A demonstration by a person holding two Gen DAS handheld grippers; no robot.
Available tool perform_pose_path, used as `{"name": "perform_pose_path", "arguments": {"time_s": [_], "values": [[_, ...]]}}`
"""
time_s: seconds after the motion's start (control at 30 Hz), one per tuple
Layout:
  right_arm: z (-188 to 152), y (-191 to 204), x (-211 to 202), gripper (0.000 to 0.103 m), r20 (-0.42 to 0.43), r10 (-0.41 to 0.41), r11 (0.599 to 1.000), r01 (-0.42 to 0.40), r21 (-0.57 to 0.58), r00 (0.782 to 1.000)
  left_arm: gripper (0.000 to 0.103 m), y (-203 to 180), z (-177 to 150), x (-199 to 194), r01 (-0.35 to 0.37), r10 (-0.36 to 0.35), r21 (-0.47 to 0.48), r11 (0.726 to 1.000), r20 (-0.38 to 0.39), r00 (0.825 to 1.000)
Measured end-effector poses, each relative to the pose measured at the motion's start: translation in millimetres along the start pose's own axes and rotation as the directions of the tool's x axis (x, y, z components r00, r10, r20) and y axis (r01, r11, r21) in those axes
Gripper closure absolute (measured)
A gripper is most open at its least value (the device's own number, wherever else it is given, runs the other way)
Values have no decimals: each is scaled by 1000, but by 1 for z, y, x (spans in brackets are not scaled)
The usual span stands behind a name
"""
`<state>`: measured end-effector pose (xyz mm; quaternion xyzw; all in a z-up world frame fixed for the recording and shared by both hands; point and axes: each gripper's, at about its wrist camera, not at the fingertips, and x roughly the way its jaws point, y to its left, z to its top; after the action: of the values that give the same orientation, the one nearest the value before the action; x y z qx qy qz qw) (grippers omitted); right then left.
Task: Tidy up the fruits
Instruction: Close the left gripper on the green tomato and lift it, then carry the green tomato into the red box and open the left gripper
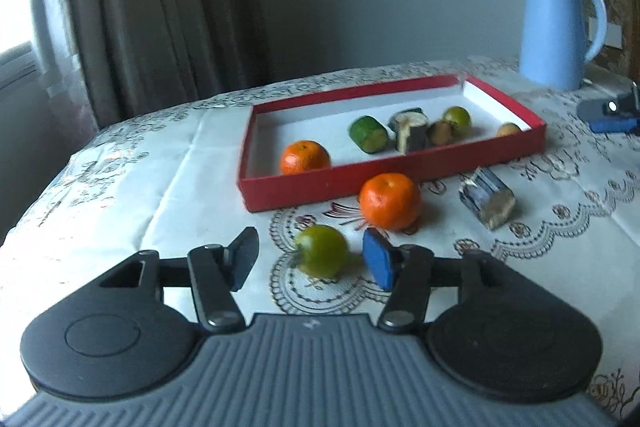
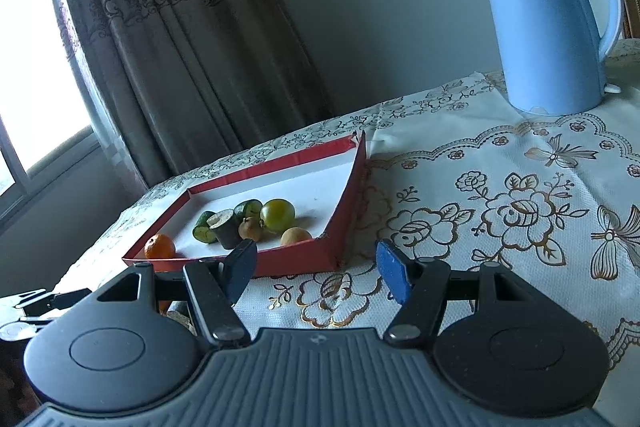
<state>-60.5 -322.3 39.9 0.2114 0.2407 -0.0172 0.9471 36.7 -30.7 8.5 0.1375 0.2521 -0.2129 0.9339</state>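
A red tray (image 1: 384, 174) with a white floor holds an orange (image 1: 305, 157), a green cucumber piece (image 1: 369, 133), a dark cut piece (image 1: 412, 131), a green round fruit (image 1: 457, 119) and small brown fruits. On the cloth in front lie a second orange (image 1: 390, 201), a green fruit (image 1: 322, 255) and a dark cut stick piece (image 1: 488, 197). My left gripper (image 1: 312, 257) is open, its fingers on either side of the green fruit. My right gripper (image 2: 316, 269) is open and empty, right of the tray (image 2: 340, 227).
A blue kettle (image 2: 548, 15) stands at the back right of the table, also in the left wrist view (image 1: 556, 27). A floral tablecloth (image 2: 500, 211) covers the table. Curtains and a window are at the left. The table edge falls off at the left.
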Motion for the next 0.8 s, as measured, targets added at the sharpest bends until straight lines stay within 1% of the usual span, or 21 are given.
{"name": "perform_pose_path", "arguments": {"time_s": [0.07, 0.17, 0.23, 0.37, 0.4, 0.43, 0.6, 0.7, 0.8], "values": [[0, 1, 0, 37, -3, 1, 1000, -1, -3, 1000, 37, -3, 0, 3, -3, 3, 15, 1000, 8, 1000], [-1, 1, 1, 37, -6, 2, 1000, -2, -5, 1000, 38, -4, 1, 10, 7, -7, 15, 1000, -4, 1000], [0, 1, 1, 37, -7, 1, 1000, -1, -5, 1000, 43, -4, 2, 18, 2, -2, 11, 1000, -31, 1000], [-1, 1, 2, 37, -11, 3, 1000, -3, -9, 1000, 64, 6, 2, 35, 21, -26, -48, 999, -108, 994], [-1, 1, 3, 37, -11, 3, 1000, -3, -10, 1000, 69, 9, 2, 36, 35, -42, -70, 997, -107, 993], [-1, 2, 3, 37, -11, 3, 1000, -3, -10, 1000, 69, 12, 1, 36, 44, -53, -85, 995, -108, 993], [-2, 2, 3, 37, -15, 1, 1000, -1, -14, 1000, 70, 11, 1, 33, 28, -36, -81, 996, -97, 995], [-2, 2, 3, 37, -16, -1, 1000, 0, -14, 1000, 71, 9, 2, 25, 12, -18, -82, 997, -70, 997], [-2, 2, 4, 37, -14, 2, 1000, -2, -14, 1000, 71, 5, 6, 14, 12, -14, -81, 997, -34, 999]]}}
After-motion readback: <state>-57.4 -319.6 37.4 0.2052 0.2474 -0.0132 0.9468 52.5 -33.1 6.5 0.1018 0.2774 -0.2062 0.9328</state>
